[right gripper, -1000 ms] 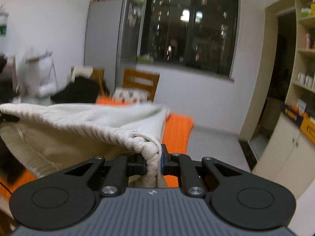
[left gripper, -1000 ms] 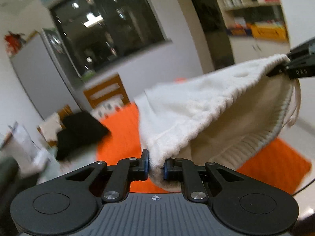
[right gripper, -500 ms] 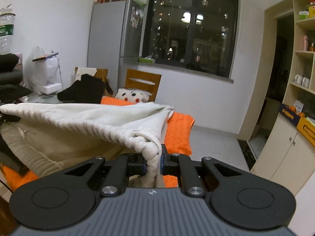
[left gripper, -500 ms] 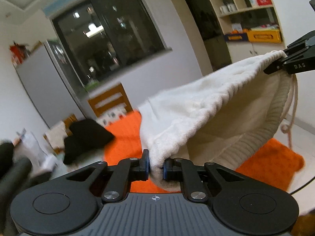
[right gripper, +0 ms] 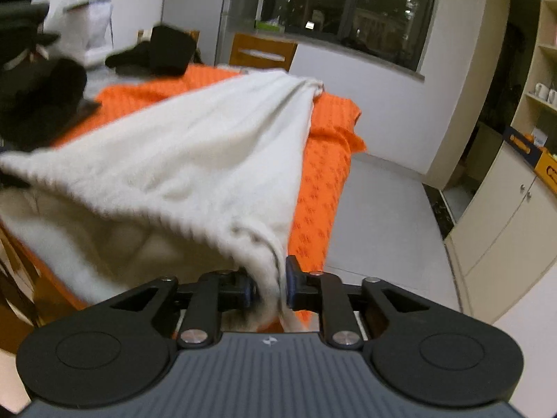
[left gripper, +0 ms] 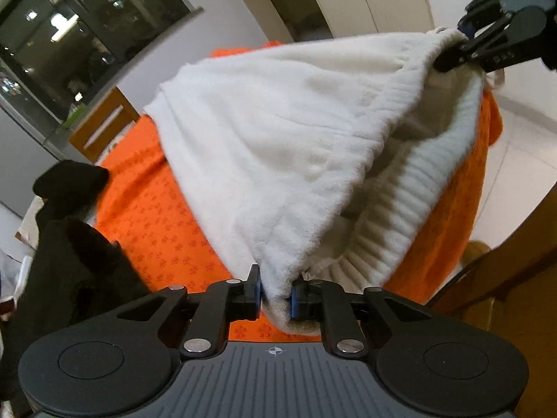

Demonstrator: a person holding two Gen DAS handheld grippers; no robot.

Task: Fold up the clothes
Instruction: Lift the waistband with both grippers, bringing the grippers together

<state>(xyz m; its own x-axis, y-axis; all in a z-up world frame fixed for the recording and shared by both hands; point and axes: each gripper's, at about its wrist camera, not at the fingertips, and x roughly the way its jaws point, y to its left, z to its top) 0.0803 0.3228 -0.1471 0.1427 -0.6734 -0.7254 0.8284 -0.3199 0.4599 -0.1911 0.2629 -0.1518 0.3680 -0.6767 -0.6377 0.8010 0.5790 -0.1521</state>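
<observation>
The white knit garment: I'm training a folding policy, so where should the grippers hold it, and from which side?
Grip the white knit garment at the two ends of its ribbed hem, coming from the near edge of the orange cloth. The left gripper and right gripper already pinch there, stretching it.

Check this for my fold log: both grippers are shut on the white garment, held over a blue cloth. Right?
Not quite: the cloth is orange, not blue, as the left wrist view shows. The rest stands: the left gripper and right gripper are both shut on the white garment, held over it.
</observation>
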